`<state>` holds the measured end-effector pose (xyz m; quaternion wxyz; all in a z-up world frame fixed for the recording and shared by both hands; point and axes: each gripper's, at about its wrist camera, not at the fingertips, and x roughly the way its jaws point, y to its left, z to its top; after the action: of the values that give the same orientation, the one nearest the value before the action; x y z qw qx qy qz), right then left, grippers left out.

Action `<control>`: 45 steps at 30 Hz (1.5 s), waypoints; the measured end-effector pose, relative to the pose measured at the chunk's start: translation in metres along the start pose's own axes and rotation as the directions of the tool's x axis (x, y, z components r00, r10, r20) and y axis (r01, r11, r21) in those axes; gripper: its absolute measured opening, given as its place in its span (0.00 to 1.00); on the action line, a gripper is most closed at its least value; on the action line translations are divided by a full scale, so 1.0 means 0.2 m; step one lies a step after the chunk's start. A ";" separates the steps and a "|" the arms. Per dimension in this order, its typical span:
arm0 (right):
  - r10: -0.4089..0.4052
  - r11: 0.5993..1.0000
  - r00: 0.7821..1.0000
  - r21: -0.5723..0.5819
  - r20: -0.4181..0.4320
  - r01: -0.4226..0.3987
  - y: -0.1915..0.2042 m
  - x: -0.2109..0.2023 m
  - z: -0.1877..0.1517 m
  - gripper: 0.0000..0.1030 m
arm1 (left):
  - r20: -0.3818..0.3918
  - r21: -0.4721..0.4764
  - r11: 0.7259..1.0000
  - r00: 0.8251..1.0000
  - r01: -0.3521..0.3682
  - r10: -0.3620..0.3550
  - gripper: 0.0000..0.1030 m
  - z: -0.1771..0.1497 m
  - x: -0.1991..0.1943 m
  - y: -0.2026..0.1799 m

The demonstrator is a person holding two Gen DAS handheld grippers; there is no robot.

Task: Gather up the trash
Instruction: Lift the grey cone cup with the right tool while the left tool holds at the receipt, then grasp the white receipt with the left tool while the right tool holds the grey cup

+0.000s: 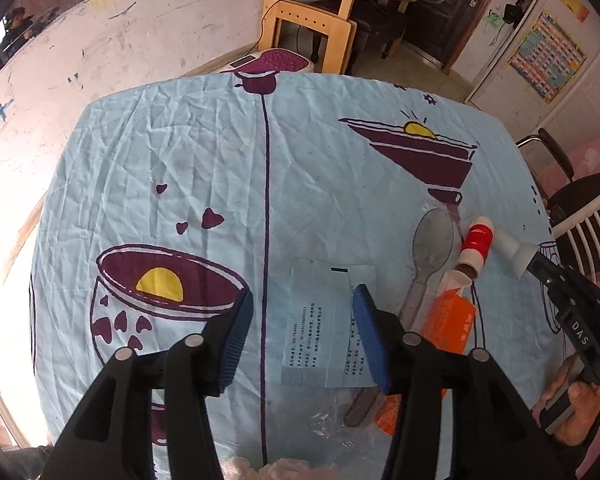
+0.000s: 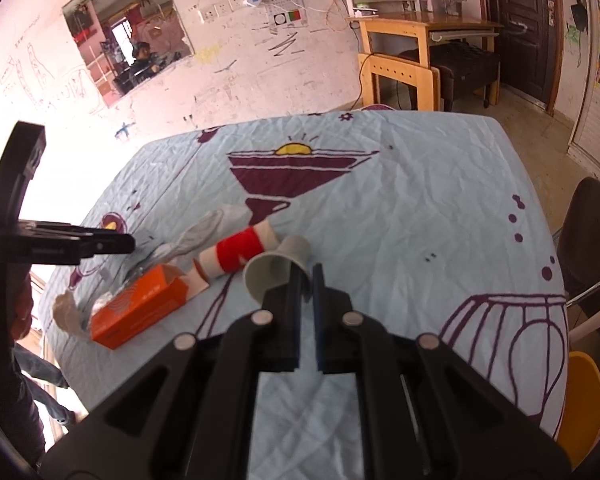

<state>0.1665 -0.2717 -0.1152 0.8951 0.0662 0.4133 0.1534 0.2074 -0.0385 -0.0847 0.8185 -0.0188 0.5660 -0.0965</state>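
My right gripper [image 2: 307,280] is shut on the rim of a white paper cup [image 2: 274,270] and holds it tilted above the cloth; the cup also shows in the left wrist view [image 1: 514,250]. My left gripper [image 1: 300,312] is open above a pale blue paper packet [image 1: 324,320] lying flat on the table. Beside it lie a grey plastic spoon [image 1: 430,256], a red-and-white tube [image 1: 476,246], an orange carton [image 1: 448,320] and crumpled clear wrap [image 1: 332,420]. In the right wrist view the orange carton [image 2: 140,304] and the tube [image 2: 236,256] lie left of the cup.
The table has a light blue cloth [image 1: 180,152] with purple drawings. A wooden desk [image 2: 404,48] and dark stool stand by the far wall. A yellow seat [image 2: 584,400] and a dark chair [image 2: 588,240] stand at the table's right side.
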 end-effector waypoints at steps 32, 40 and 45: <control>-0.105 0.988 0.993 -0.122 -0.047 0.099 0.16 0.11 -0.01 0.32 | 0.058 0.077 0.997 0.998 0.031 -0.036 0.44 -0.08 -0.01 -0.07; 0.142 0.983 0.989 0.125 -0.035 -0.137 -0.02 0.06 0.01 0.32 | 0.056 0.032 0.993 0.992 0.112 -0.114 0.44 -0.08 -0.03 0.01; 0.118 0.987 0.992 0.112 -0.039 -0.113 -0.01 0.05 0.02 0.32 | 0.060 0.081 0.996 0.998 0.032 -0.037 0.44 -0.11 -0.04 -0.04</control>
<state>0.1762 -0.2705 -0.1211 0.8700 0.1356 0.4369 0.1837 0.1840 -0.0432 -0.0842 0.8338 0.0013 0.5359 -0.1329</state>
